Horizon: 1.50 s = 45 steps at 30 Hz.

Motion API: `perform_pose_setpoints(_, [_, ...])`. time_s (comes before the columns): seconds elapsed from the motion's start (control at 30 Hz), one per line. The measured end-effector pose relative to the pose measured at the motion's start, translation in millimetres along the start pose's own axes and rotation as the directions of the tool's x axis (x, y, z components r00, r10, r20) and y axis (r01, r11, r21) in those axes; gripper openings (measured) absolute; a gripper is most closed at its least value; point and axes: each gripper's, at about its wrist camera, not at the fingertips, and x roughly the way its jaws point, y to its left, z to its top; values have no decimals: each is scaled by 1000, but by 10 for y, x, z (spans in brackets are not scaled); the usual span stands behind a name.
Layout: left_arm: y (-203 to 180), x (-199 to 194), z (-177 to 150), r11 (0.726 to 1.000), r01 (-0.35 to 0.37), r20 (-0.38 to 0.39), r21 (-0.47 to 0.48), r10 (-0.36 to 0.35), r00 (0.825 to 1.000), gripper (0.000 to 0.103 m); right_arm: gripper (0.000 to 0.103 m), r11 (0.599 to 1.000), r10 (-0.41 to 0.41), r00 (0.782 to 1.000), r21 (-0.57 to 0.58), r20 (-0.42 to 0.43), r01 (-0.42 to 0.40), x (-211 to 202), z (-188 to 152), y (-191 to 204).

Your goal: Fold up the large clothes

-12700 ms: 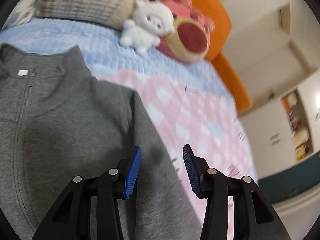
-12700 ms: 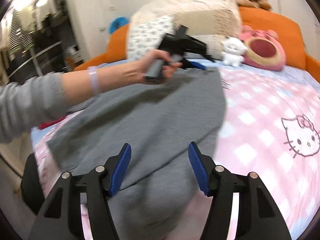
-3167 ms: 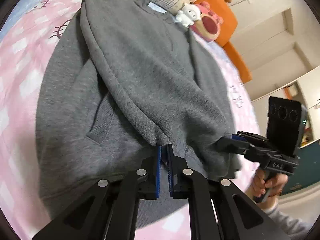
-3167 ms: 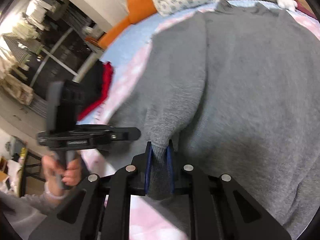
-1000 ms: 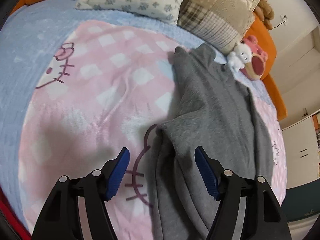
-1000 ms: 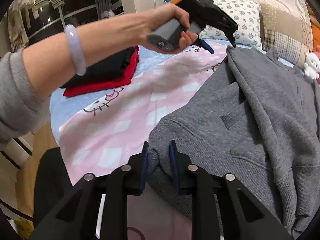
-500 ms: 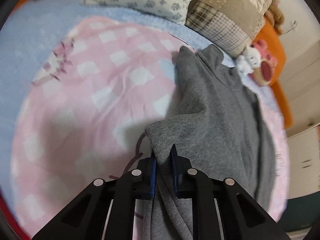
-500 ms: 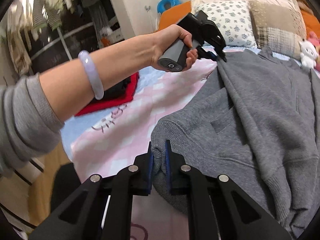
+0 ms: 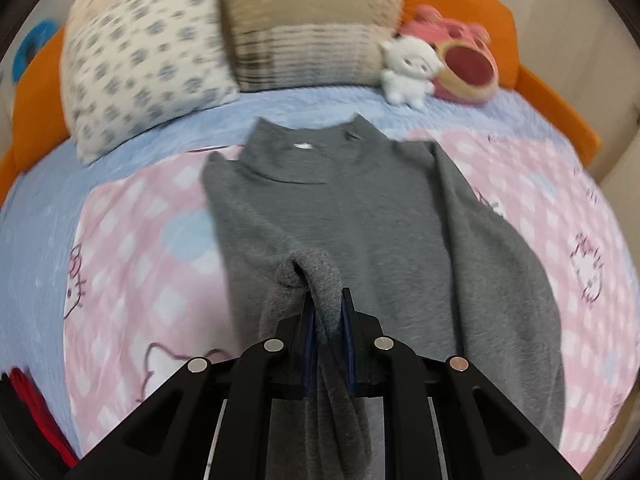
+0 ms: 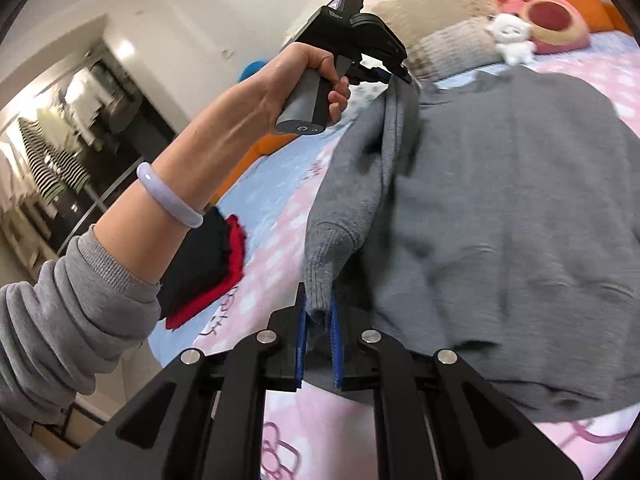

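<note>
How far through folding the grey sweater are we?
Partway. Done: the far sleeve already lies folded over the grey sweater spread on the bed. In hand: the left gripper and right gripper are both shut on one side edge, lifted to fold inward. Left: laying it down, then folding bottom to collar.

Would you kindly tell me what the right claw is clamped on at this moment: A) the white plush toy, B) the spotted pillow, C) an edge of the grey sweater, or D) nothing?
C: the right claw pinches a fold of the grey sweater between its blue pads.
</note>
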Motion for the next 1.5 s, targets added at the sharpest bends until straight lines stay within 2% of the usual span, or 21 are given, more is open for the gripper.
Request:
perform_pose_setpoints(0.17, [-406,369,-59,997,-35,-51,63,38,998,17,11,997,-57,998,49,-12,57,-98,-105,-278])
perform_pose_setpoints(0.33, [-552,705,-163,993,-67,-82,101,75,994,18,11,989,-108,993,93,-43,112,-107,-232,-470])
perform_pose_setpoints(0.4, [-569,768,-196,991,-70,-84,112,80,993,24,14,987,-126,989,95,-73,132,-55,-265,-517])
perform_pose_setpoints(0.47, [-623,698,-212,991,-26,-70,128,35,997,53,19,988,-126,986,80,-110,135,-23,-253,-526])
perform_pose_setpoints(0.5, [-650,617,-214,991,6,-59,137,2,998,59,28,988,-128,985,71,-111,137,-40,-244,-487])
perform_pose_setpoints(0.57, [-671,374,-187,986,38,-21,161,-35,999,61,40,990,-136,985,34,-109,140,-146,-204,-396])
perform_pose_setpoints(0.6, [-651,241,-152,985,53,2,161,-54,999,63,43,989,-142,985,21,-99,144,-207,-183,-367])
perform_pose_setpoints(0.67, [-557,-55,-32,986,93,58,139,-102,993,76,46,989,-150,987,-19,-53,150,-391,-78,-264])
perform_pose_setpoints(0.73, [-369,-348,133,990,87,134,115,-102,986,82,47,986,-154,988,-68,4,154,-521,89,-150])
perform_pose_setpoints(0.8, [-153,-426,302,996,20,173,87,-35,984,82,44,981,-142,988,-126,59,149,-542,278,-52])
perform_pose_setpoints(0.83, [-56,-384,375,998,-4,169,67,-7,986,82,40,978,-141,987,-142,70,150,-516,325,-30])
perform_pose_setpoints(0.87, [79,-271,464,999,-25,146,36,20,989,81,25,975,-144,987,-158,77,154,-459,389,-21])
perform_pose_setpoints(0.9, [179,-127,527,999,-48,113,18,46,993,79,19,977,-127,990,-163,67,137,-383,456,-54])
perform_pose_setpoints(0.97, [289,160,595,997,-81,49,6,81,996,65,19,981,-121,992,-146,43,126,-234,499,-91])
perform_pose_setpoints(1.0, [351,386,617,994,-113,2,7,113,994,61,19,983,-119,992,-137,30,122,-152,492,-125])
perform_pose_setpoints(1.03, [381,561,620,992,-124,-33,11,125,992,58,19,983,-124,992,-134,20,125,-93,468,-134])
perform_pose_setpoints(1.07, [410,763,625,991,-132,-68,10,133,989,50,19,983,-126,992,-130,9,126,-43,446,-157])
perform_pose_setpoints(1.1, [414,885,596,990,-138,-85,6,138,987,48,19,984,-128,992,-126,0,127,-12,470,-203])
perform_pose_setpoints(1.3, [415,1459,734,988,-155,-142,-12,152,978,49,15,979,-185,979,-103,-89,175,234,221,-495])
perform_pose_setpoints(1.4, [347,1630,777,982,-190,-134,16,191,972,50,13,972,-210,973,-123,-100,198,291,70,-579])
perform_pose_setpoints(1.5, [303,1672,788,975,-221,-117,38,224,968,50,13,967,-226,968,-150,-112,208,312,59,-544])
